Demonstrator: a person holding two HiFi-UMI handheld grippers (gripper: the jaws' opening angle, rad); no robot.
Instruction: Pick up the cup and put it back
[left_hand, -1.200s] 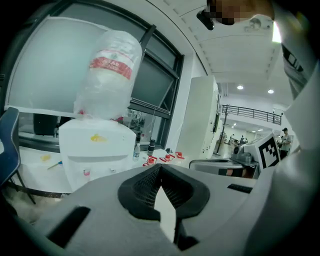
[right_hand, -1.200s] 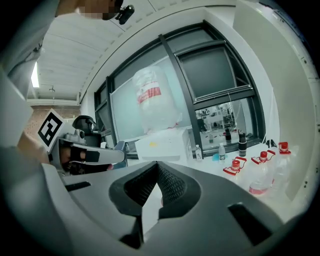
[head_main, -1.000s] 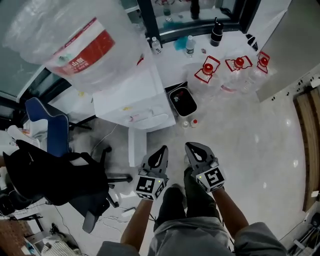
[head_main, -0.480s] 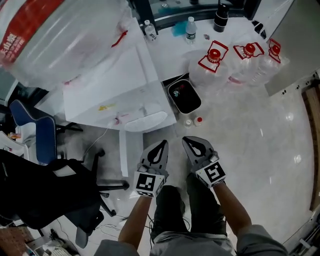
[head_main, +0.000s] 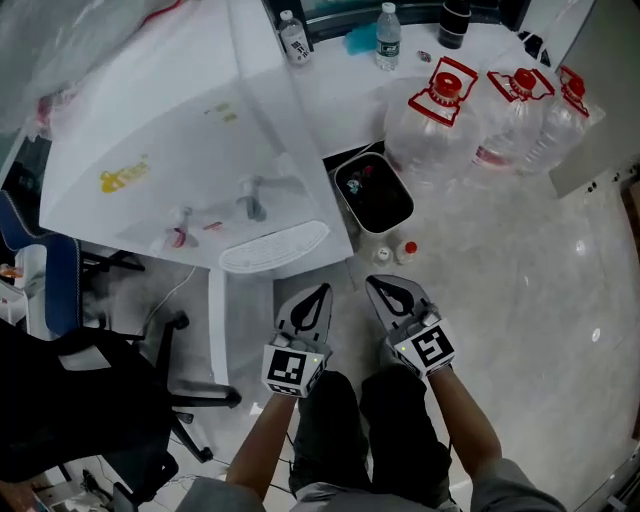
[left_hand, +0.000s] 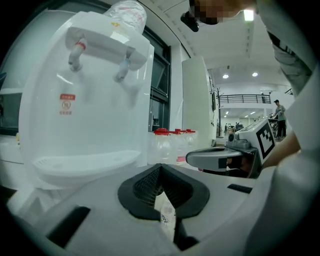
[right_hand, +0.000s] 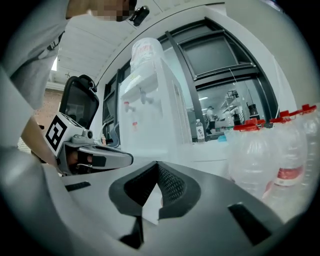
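Taps (left_hand: 76, 54) on the glossy white water dispenser (left_hand: 85, 105) face me only in the left gripper view, above its curved drip tray (left_hand: 80, 162). Only the head view gives me the black waste bin (head_main: 373, 192), right of centre. Clear water jugs (head_main: 440, 110) with red caps stand at upper right. The left gripper (head_main: 322, 290) and right gripper (head_main: 372, 283) sit side by side at lower centre, pointing up-frame (both closed on nothing, mesh pads meeting). I cannot make out the cup in any view.
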